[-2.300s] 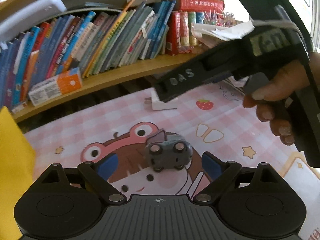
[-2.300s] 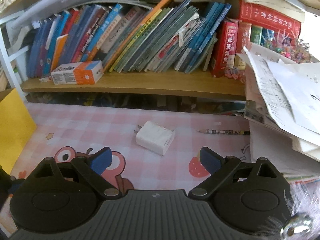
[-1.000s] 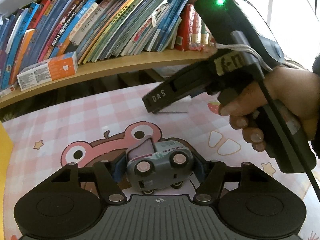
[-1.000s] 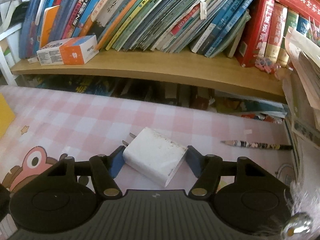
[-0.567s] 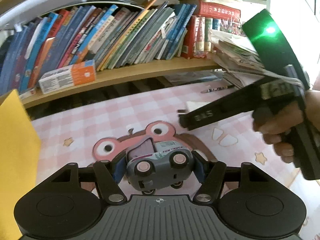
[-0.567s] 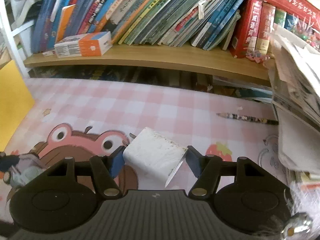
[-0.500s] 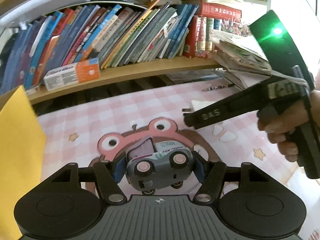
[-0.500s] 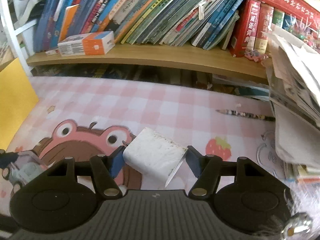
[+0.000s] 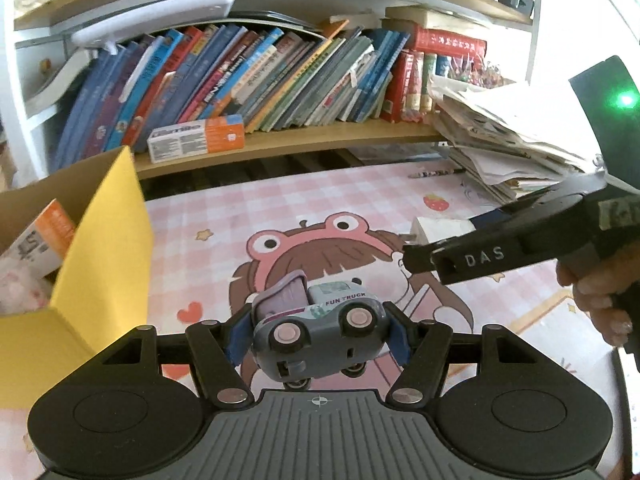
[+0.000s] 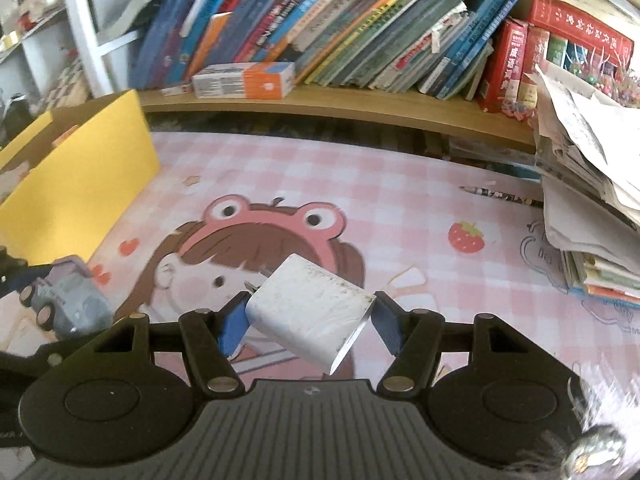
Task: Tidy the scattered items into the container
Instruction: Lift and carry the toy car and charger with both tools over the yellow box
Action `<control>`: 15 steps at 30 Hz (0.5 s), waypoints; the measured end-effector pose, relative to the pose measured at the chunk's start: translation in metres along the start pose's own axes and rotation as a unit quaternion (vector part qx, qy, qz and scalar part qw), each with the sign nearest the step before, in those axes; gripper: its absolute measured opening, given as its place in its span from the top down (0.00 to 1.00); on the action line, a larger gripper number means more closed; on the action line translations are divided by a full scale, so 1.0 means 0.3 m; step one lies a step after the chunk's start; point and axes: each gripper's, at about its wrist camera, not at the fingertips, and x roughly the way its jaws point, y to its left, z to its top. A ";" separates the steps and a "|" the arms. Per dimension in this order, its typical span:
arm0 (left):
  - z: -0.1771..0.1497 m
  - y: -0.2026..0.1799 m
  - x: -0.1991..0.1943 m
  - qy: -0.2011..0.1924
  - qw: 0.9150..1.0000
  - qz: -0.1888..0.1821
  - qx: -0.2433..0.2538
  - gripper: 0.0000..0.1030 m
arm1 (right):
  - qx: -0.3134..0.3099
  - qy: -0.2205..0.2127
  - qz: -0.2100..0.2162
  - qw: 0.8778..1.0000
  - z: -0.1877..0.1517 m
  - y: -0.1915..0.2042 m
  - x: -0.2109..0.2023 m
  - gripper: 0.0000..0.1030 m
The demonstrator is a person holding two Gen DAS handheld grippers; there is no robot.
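I have both pickups off the surface (image 10: 400, 184) now. My left tool (image 9: 318, 334) is clamped on the grey toy truck (image 9: 320, 332), which lies on its side between the blue pads with its wheels facing the camera. My right tool (image 10: 308, 320) is clamped on the white charger plug (image 10: 310, 312), held cornerwise with its prongs pointing away from me. A second ago both items were gripped low, right at the pink checked mat; since then the mat has dropped away under them and the view has swung toward the surface's left side.

The change that matters is that the yellow box (image 9: 108, 240) now fills the left of the left wrist view, open top in sight, with an orange-and-white carton (image 9: 36, 240) already lying inside. In the right wrist view the same box sits at the surface's left edge, with the truck and left tool between it and my charger.

So I judge the carry is well along: the truck is just beside the box wall and should go in first, the charger after it. A pencil (image 10: 500, 194) is left lying near the right edge, against the paper stack (image 10: 580, 184), so that is one item to come back for.
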 end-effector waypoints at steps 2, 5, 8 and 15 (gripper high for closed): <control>-0.013 0.002 -0.028 -0.001 1.000 0.002 -0.002 0.36 | 0.000 -0.001 0.004 1.000 -0.016 0.022 -0.026 0.39; -0.029 0.006 -0.065 -0.003 1.000 0.004 -0.004 0.36 | -0.001 -0.003 0.010 1.000 -0.037 0.054 -0.065 0.39; -0.043 0.011 -0.106 -0.005 1.000 0.006 -0.007 0.36 | -0.001 -0.001 0.018 1.000 -0.055 0.079 -0.097 0.39; -0.087 0.043 -0.191 0.000 0.999 0.004 -0.040 0.36 | -0.004 0.005 0.048 0.999 -0.107 0.150 -0.164 0.39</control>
